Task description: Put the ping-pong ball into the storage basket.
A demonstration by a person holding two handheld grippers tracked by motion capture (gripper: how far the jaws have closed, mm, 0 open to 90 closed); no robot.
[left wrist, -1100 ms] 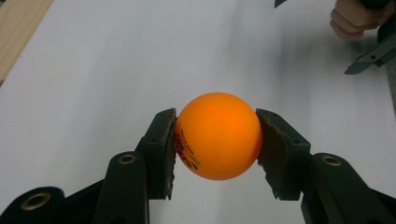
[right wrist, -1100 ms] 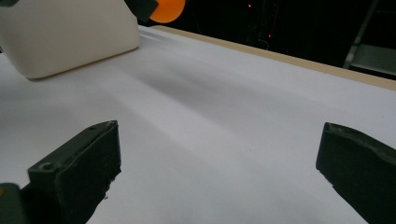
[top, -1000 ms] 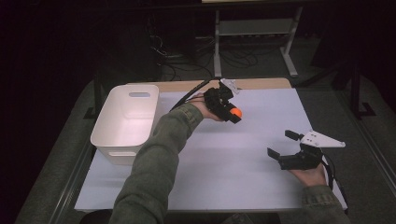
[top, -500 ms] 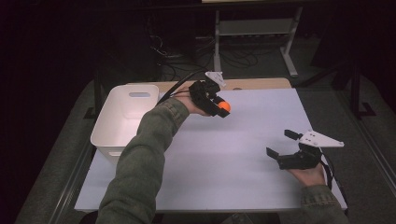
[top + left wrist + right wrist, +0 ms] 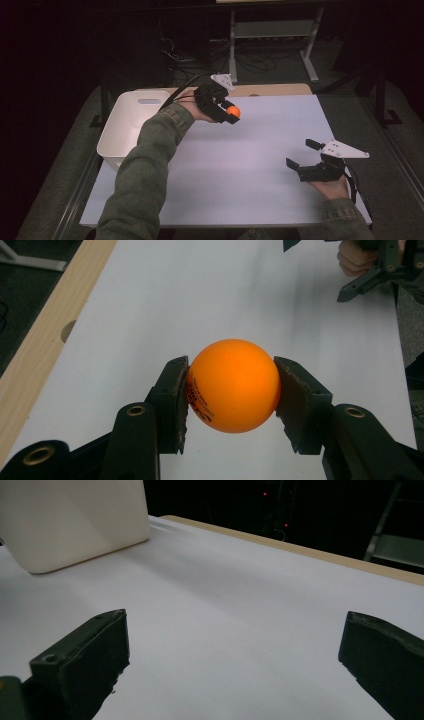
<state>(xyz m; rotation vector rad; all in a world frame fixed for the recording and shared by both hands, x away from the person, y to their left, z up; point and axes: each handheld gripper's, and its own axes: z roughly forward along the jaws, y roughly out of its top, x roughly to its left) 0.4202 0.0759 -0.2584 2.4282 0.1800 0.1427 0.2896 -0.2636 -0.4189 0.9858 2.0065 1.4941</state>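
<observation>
High view showed the left gripper (image 5: 227, 111) raised over the far part of the white-covered table (image 5: 240, 165), its two black jaws clamped on a small, smooth orange plastic ball (image 5: 233, 111). A green sleeve (image 5: 145, 170) reached in from the bottom edge up to that gripper. The gripper hung just to the right of a white rectangular plastic bin (image 5: 131, 125), which sat at the table's left edge with part of its body over the side. A strip of bare wooden tabletop (image 5: 280, 90) ran along the far edge behind the white cover.

In the left gripper view, the ball (image 5: 233, 385) sat squarely between the jaw pads (image 5: 176, 405), touching both, with dark printed lettering on its lower left side. White surface lay below it, and the wooden strip (image 5: 45, 340) slanted down the left.

The right gripper (image 5: 306, 159) was held near the table's right edge, jaws spread wide with nothing between them. A broad stretch of bare white surface separated the two grippers. In the right gripper view the jaws stood far apart over white cover, the bin's wall (image 5: 75, 520) at the upper left and the wooden far edge (image 5: 300, 550) beyond.
</observation>
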